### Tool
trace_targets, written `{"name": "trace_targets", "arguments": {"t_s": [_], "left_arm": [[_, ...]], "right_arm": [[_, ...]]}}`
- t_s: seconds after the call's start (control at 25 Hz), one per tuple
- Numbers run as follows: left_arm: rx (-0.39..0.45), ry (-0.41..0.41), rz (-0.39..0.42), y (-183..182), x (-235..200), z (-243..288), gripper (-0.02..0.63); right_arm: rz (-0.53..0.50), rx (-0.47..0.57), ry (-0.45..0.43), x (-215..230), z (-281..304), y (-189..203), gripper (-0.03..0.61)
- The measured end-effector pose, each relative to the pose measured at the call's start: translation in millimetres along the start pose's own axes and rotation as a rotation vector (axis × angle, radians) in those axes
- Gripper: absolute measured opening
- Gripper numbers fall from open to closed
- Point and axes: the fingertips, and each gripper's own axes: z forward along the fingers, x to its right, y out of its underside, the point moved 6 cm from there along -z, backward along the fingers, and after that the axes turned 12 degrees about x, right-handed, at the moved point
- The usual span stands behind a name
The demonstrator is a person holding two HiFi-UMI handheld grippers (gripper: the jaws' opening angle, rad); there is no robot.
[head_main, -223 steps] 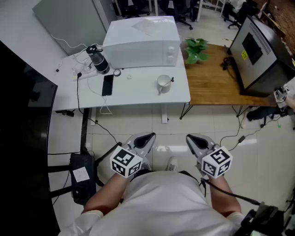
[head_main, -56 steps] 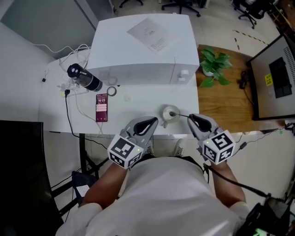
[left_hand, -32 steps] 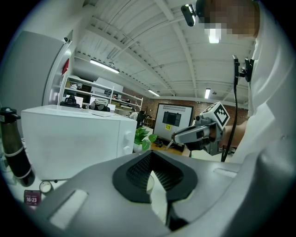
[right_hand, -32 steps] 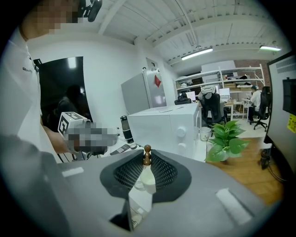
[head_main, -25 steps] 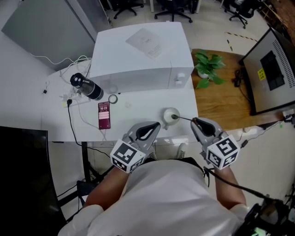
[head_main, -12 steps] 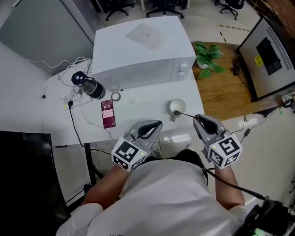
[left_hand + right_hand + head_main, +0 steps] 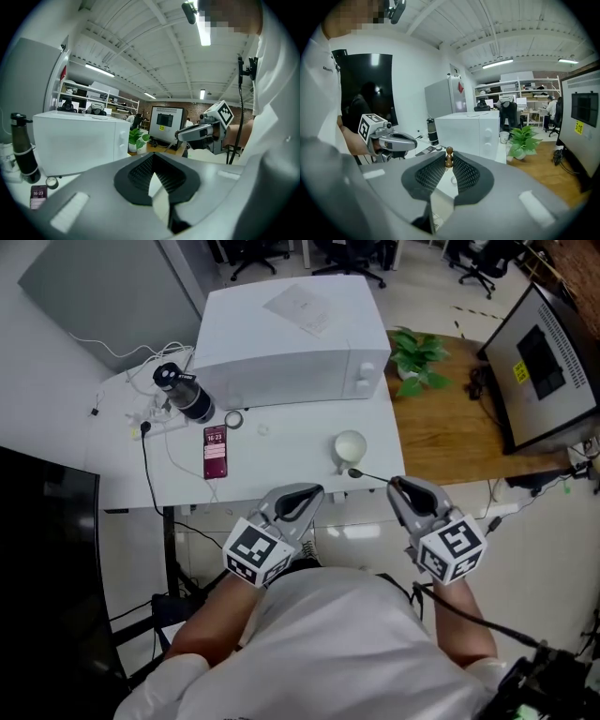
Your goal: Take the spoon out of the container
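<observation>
Wore a white shirt (image 7: 337, 643) with short sleeves (image 7: 173, 679). Bore two smooth grey shells, the left gripper (image 7: 309, 493) and the right gripper (image 7: 401, 488), each lined with black ribbed pads (image 7: 429, 176) and backed by a white cube (image 7: 255, 554) of black square markers. Trailed a thin black cable (image 7: 469, 620) behind the right one.

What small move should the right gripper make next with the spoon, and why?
Probably lower the spoon onto the bare white table beside the cup. The right gripper is shut on its handle, and the bowl is already out of the cup.
</observation>
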Motion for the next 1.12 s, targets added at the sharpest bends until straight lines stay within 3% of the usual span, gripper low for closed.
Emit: {"name": "trace_targets", "arguments": {"t_s": [0.6,0.84,1.12], "left_arm": [[0.019,-0.129,0.006,36,164,-14,0.005],[0.033,-0.191,0.006,38,198,-27,0.005],[0.011,-0.177,-0.005,41,204,-38,0.005]], "right_arm": [[-0.001,0.014,-0.120,-9,-137,27,0.057],[-0.010,0.011,-0.160,-16,-167,32,0.057],[-0.008,0.007,-0.165,-30,-172,36,0.057]]}}
